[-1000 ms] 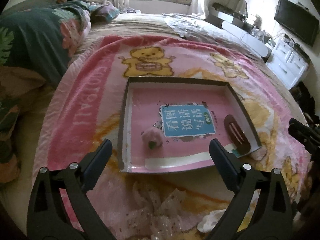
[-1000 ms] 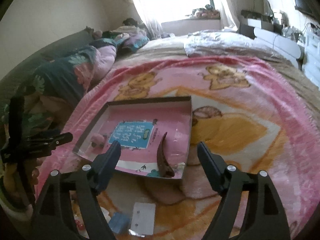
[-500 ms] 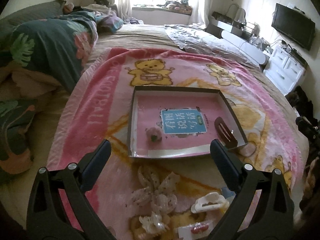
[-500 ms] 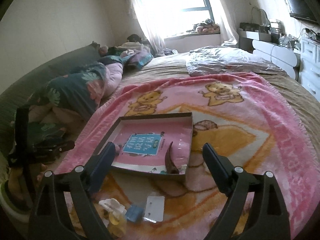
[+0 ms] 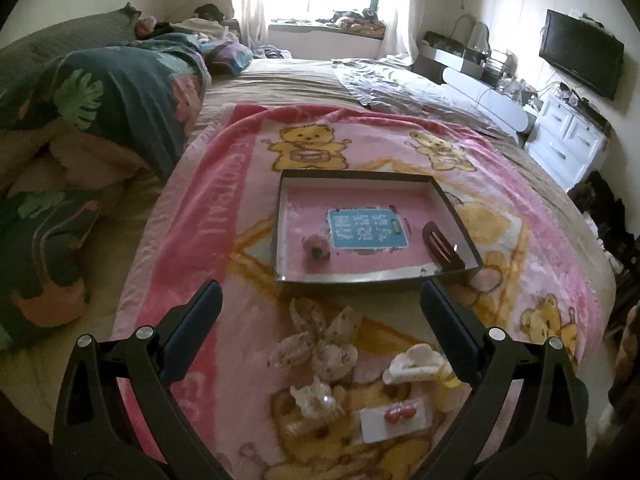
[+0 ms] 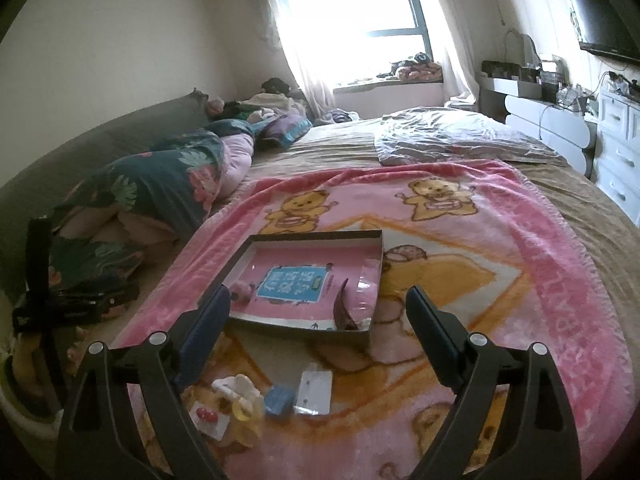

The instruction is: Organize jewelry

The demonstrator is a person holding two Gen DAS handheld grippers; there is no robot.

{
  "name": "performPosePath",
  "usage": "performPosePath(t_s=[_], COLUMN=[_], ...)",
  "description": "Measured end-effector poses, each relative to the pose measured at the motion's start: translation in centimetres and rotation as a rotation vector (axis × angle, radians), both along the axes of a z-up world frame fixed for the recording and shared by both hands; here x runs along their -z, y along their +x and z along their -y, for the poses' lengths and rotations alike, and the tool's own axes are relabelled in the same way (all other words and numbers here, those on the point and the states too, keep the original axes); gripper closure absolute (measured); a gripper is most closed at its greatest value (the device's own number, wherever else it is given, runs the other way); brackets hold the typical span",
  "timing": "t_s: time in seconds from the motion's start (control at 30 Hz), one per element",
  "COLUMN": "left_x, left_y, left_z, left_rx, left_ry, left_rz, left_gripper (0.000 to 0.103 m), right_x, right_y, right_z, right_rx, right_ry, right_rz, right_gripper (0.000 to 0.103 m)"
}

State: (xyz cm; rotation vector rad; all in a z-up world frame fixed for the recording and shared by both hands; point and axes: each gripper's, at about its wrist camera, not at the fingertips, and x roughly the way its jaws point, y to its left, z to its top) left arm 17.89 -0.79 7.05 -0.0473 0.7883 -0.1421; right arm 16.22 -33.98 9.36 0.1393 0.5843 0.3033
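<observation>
A shallow dark-rimmed tray (image 5: 360,175) (image 6: 316,236) with a pink floor and a blue label lies on the pink bear blanket. Inside it are a brown hair clip (image 5: 442,246) (image 6: 343,312) and a small pink flower piece (image 5: 316,247) (image 6: 243,290). Loose on the blanket in front of it lie a lace bow (image 5: 320,340), a white claw clip (image 5: 412,364) (image 6: 236,386), a card with red studs (image 5: 394,418) (image 6: 206,416), a blue piece (image 6: 279,400) and a white card (image 6: 314,392). My left gripper (image 5: 320,294) and right gripper (image 6: 319,296) hang open above these, holding nothing.
The pink blanket (image 5: 208,208) covers a wide bed. Dark floral bedding (image 5: 100,112) is heaped at the left and a pale pillow (image 6: 460,136) lies at the back. White drawers (image 5: 568,140) and a wall television (image 5: 580,56) stand at the right.
Both grippers have pulled back and risen from the tray, so it looks smaller and the loose pieces on the blanket have come into view. The right jaws stand a little wider.
</observation>
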Motion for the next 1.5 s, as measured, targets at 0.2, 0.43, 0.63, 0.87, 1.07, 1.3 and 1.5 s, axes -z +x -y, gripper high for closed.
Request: performPosePath(t_s=[0.2, 0.43, 0.63, 0.87, 1.07, 1.3, 1.5], left_x=[0.1, 0.8, 2.0, 3.2, 4.6, 6.4, 8.6], left_y=[-2.4, -4.6, -6.3, -7.8, -8.4, -8.3, -7.8], left_z=[-0.4, -0.9, -1.4, -1.2, -1.2, -1.3, -1.2], left_rx=[-0.007, -0.008, -0.013, -0.007, 0.000, 0.002, 0.014], left_ry=[0.003, 0.012, 0.013, 0.019, 0.023, 0.024, 0.025], left_rz=[0.004, -0.006, -0.025, -0.037, -0.053, -0.084, -0.134], left_gripper=[0.010, 0.010, 0.010, 0.010, 0.010, 0.010, 0.010], right_x=[-0.2, 0.1, 1.1, 2.7, 4.4, 6.1, 8.2], right_y=[-2.1, -4.4, -5.9, -7.2, -7.8, -7.7, -7.1], right_z=[-0.5, -1.8, -3.2, -4.5, -5.4, -6.0, -6.4], right_rx=[-0.022, -0.052, -0.081, -0.111, -0.129, -0.130, -0.134], right_ry=[-0.003, -0.020, -0.036, -0.039, -0.043, -0.061, -0.076], right_rz=[0.011, 0.012, -0.001, -0.035, -0.074, -0.117, -0.169], right_gripper=[0.014, 0.014, 0.010, 0.008, 0.008, 0.008, 0.008])
